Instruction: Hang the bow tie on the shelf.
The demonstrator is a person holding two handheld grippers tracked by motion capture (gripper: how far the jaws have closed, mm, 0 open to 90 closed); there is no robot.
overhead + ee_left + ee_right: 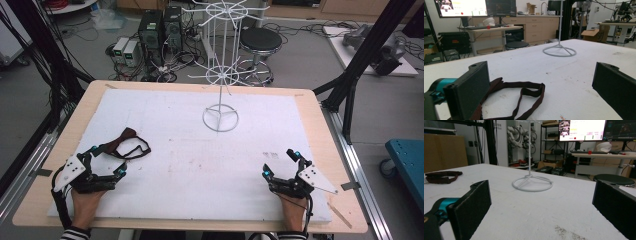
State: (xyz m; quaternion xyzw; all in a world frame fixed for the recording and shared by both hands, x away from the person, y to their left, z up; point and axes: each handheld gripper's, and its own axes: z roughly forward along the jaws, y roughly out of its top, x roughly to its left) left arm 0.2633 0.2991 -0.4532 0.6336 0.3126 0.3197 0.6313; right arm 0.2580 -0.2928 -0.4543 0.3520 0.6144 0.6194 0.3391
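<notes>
Jaws of left gripper (107,161) and right gripper (280,162) gape wide; both empty.

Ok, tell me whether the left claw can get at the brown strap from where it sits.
Probably yes: the left claw stands open right beside the brown strap, with nothing between them.

Strap (127,145) on the table (310,107) at front left, wire stand (220,118) behind it, mid-table.
</notes>
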